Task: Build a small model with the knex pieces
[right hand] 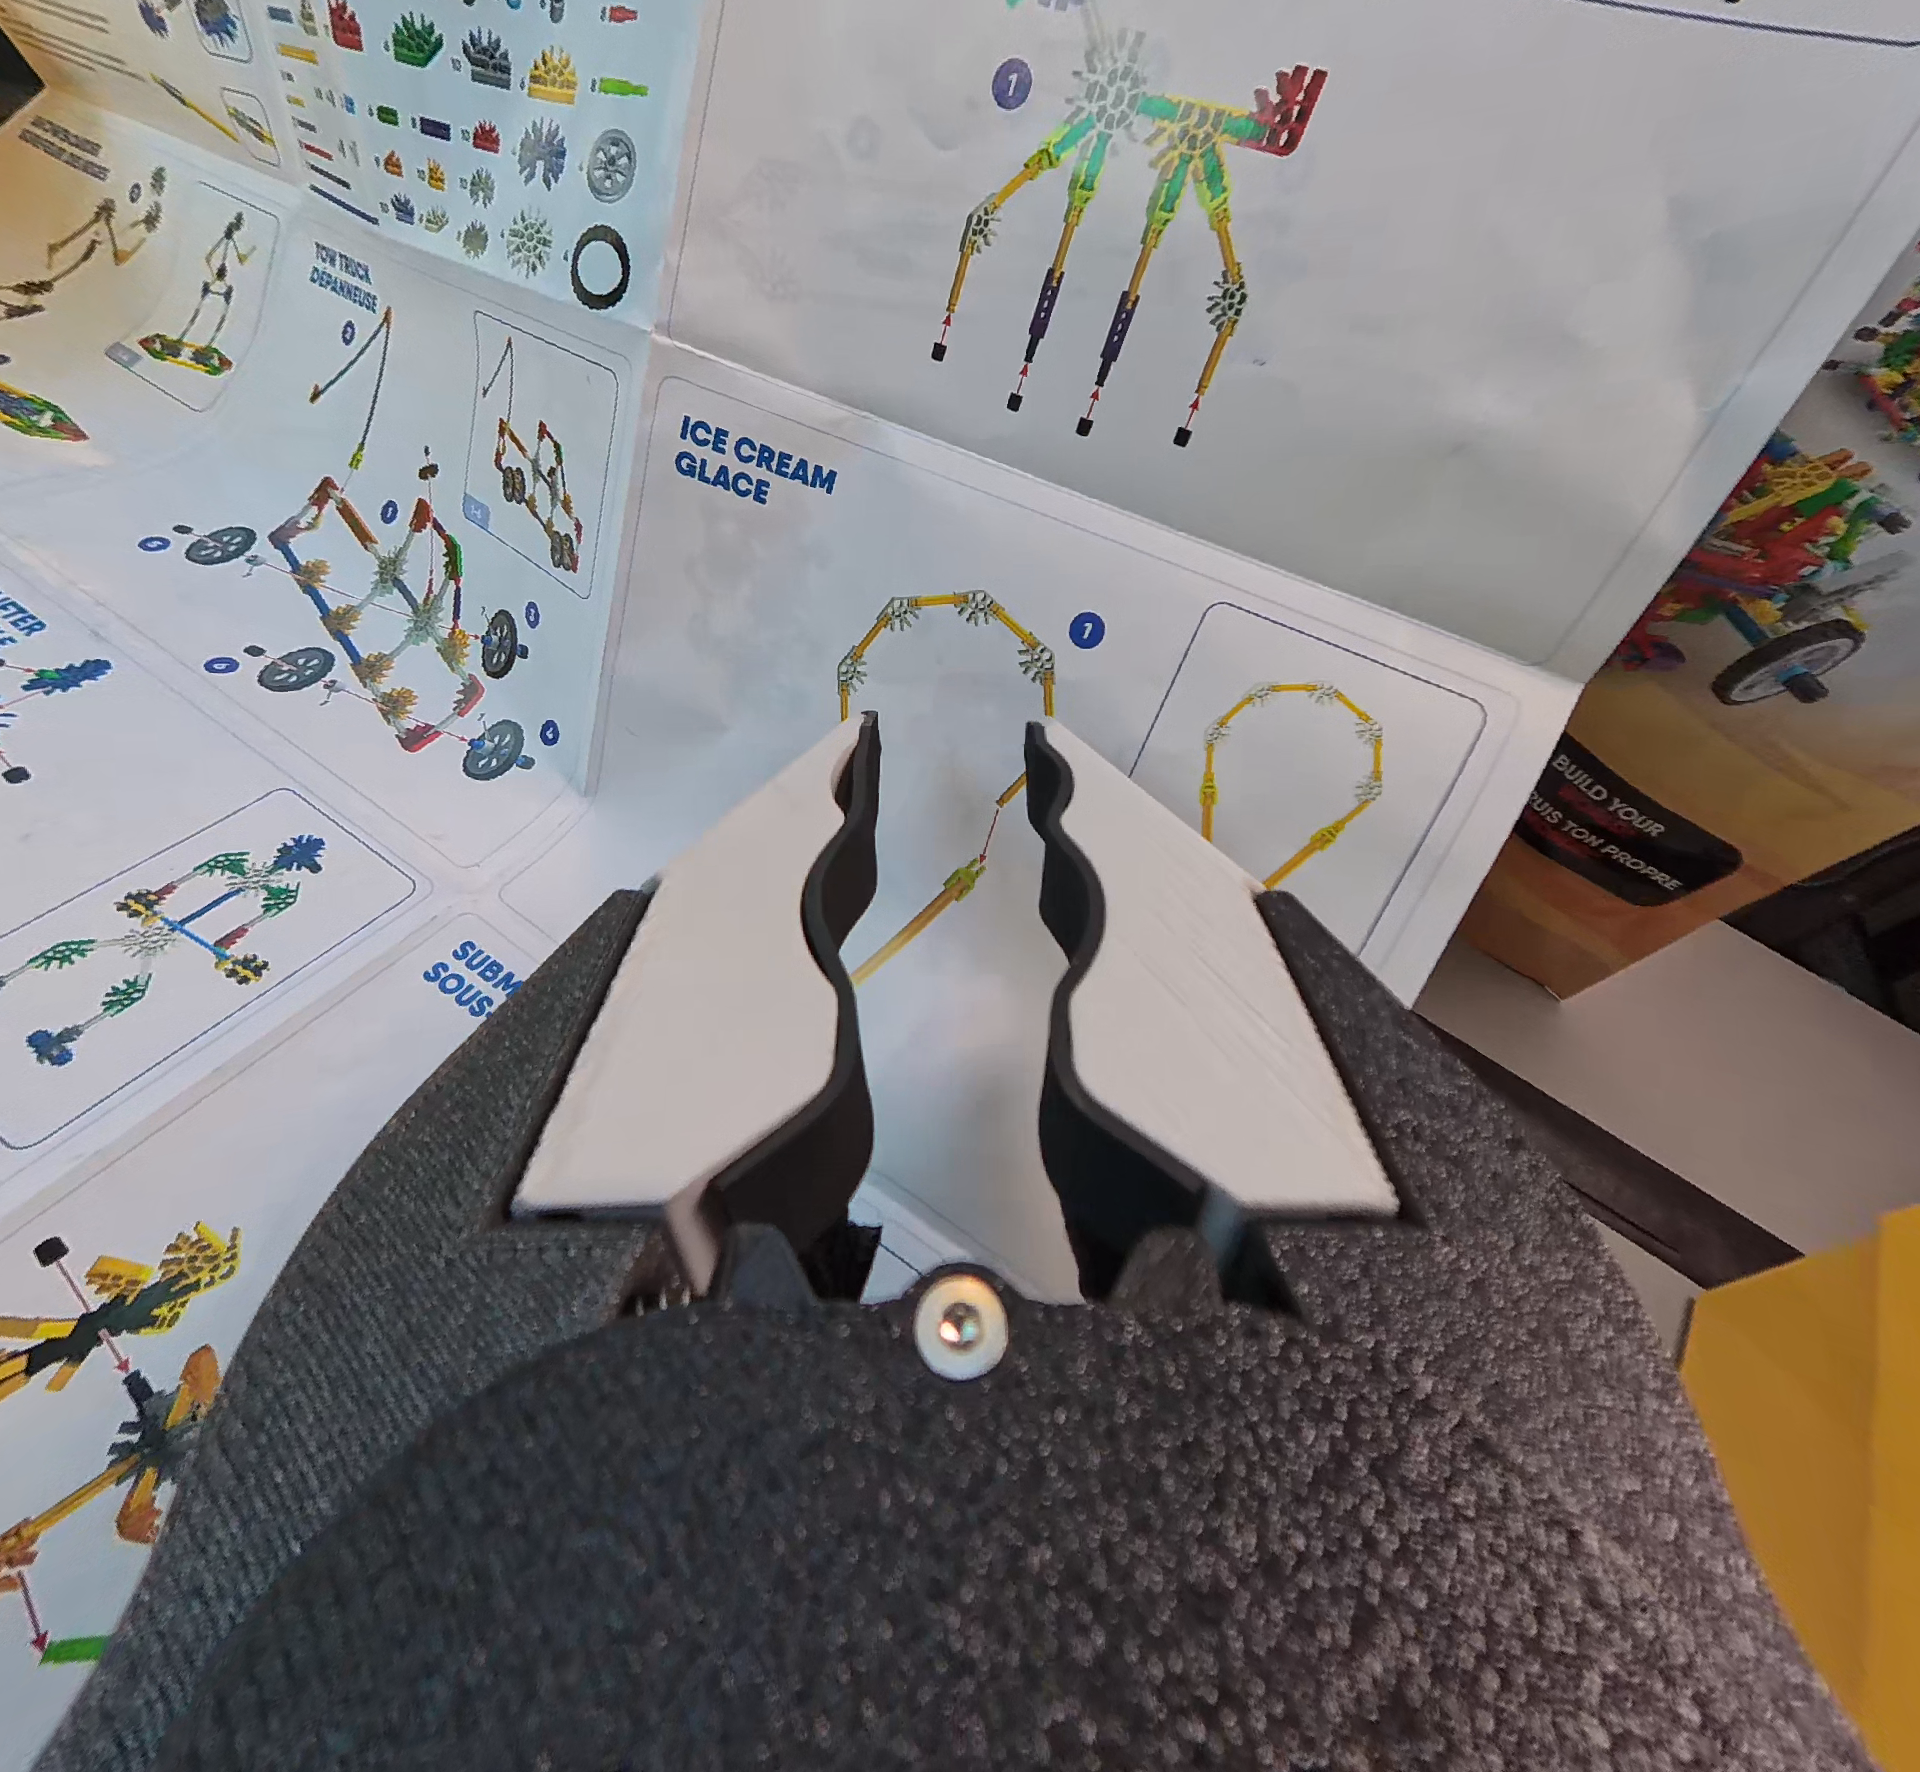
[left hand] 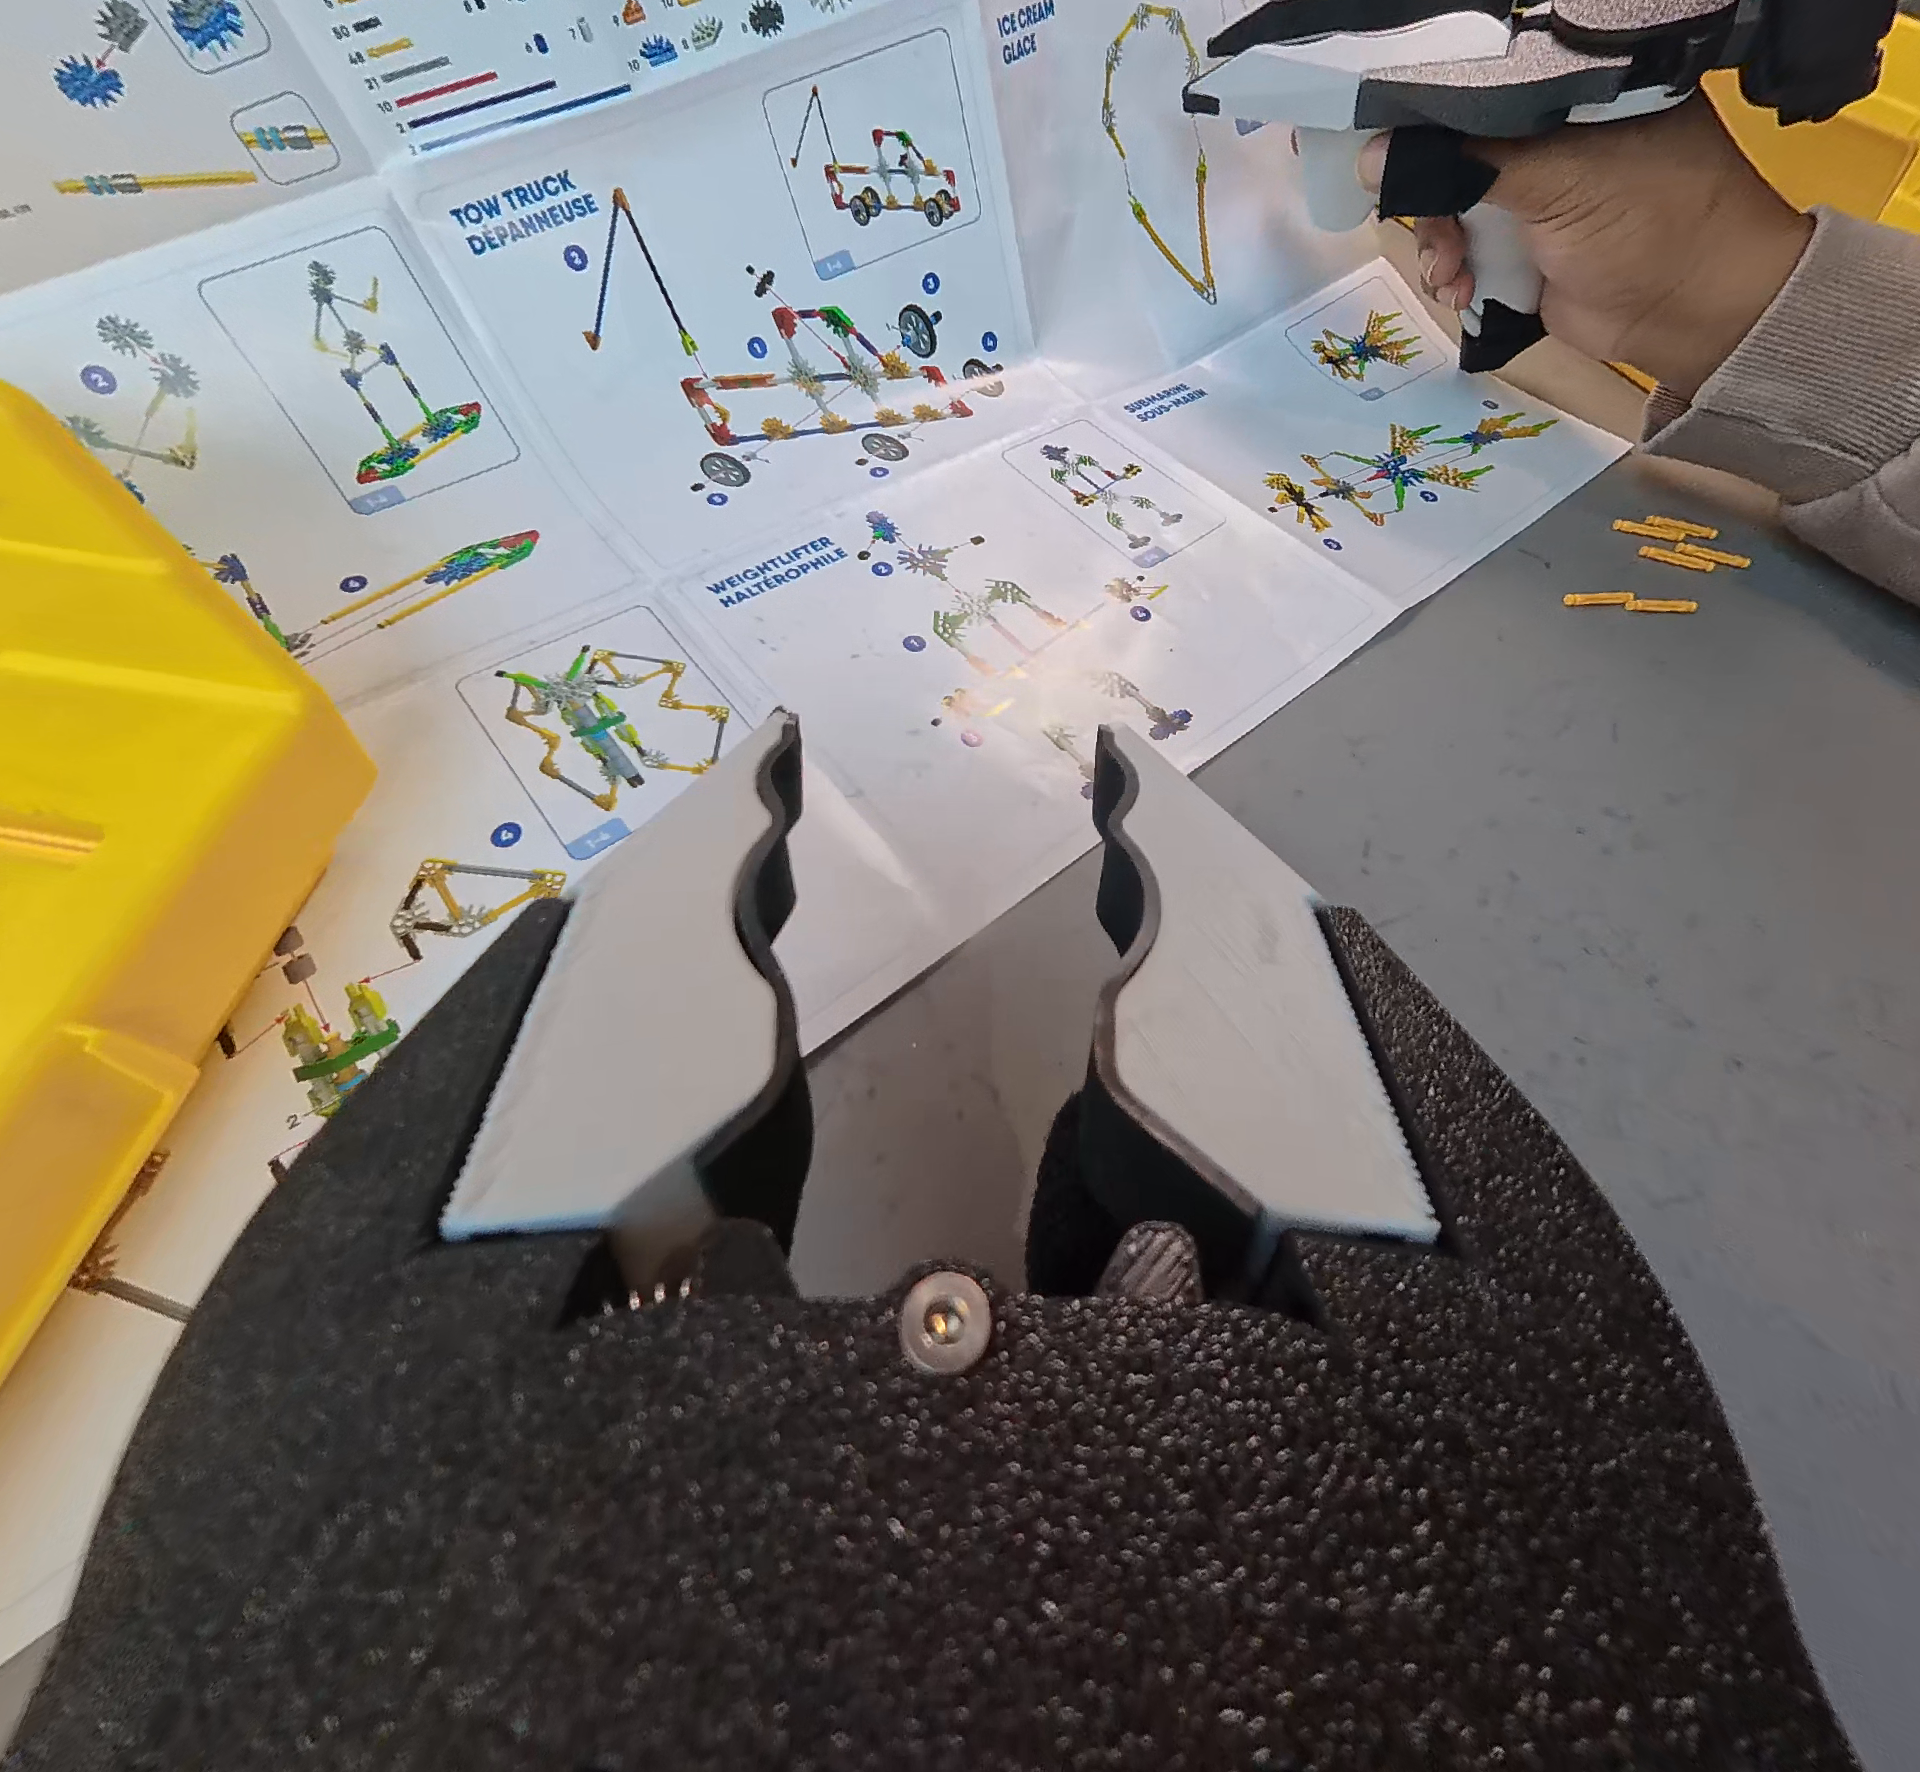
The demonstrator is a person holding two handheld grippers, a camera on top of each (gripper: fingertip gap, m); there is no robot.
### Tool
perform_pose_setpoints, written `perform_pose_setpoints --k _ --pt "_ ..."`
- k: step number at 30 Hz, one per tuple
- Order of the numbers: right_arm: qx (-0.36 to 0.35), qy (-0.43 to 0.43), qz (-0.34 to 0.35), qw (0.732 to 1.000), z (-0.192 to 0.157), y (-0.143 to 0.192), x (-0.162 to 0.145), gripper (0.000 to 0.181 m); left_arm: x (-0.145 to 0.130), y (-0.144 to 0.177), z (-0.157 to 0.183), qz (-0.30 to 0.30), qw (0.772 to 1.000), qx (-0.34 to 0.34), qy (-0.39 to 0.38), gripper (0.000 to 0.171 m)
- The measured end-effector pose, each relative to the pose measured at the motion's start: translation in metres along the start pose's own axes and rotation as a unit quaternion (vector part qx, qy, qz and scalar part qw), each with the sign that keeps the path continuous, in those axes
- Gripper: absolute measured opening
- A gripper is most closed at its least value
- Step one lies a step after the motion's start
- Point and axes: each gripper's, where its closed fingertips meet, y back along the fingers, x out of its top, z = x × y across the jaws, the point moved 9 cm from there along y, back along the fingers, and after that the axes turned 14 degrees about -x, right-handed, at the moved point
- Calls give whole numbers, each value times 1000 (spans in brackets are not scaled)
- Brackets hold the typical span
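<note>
A large white instruction sheet [left hand: 727, 517] with coloured drawings of rod-and-connector models lies unfolded on the grey table [left hand: 1558, 943]. My left gripper [left hand: 945, 735] is open and empty, hovering over the sheet's near edge. My right gripper [right hand: 951, 730] is open and empty, held over the sheet [right hand: 935, 517] above a drawing of a yellow loop. The right gripper also shows in the left wrist view [left hand: 1205, 75] at the upper right, held by a hand [left hand: 1590, 257]. Several small yellow rods [left hand: 1662, 559] lie on the table to the right.
A yellow plastic bin [left hand: 135, 787] stands at the left on the sheet. More yellow bins [left hand: 1808, 153] and a red one sit at the far right. A cardboard toy box [right hand: 1714, 735] with a printed colourful model stands right of the sheet, and a yellow bin corner [right hand: 1818, 1410] is near.
</note>
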Motion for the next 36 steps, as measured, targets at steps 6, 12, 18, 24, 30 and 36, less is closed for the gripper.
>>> perform_pose_setpoints --k 6,12,18,24,30,36 --pt "1 5 5 1000 -4 3 1 26 1 1 2 5 1000 -4 0 56" --pt "5 8 10 1000 -5 4 2 27 1 0 2 3 1000 -5 0 56" --pt "7 6 10 1000 -4 5 2 27 2 1 3 5 1000 -6 -4 56" --pt "18 4 9 1000 -7 5 1 27 11 7 10 36 999 -15 -34 58" --pt "26 6 10 1000 -8 3 2 26 9 2 18 28 996 -23 -78 61" --pt "52 31 2 998 -17 -6 9 5 3 -3 13 13 997 -12 -76 60"
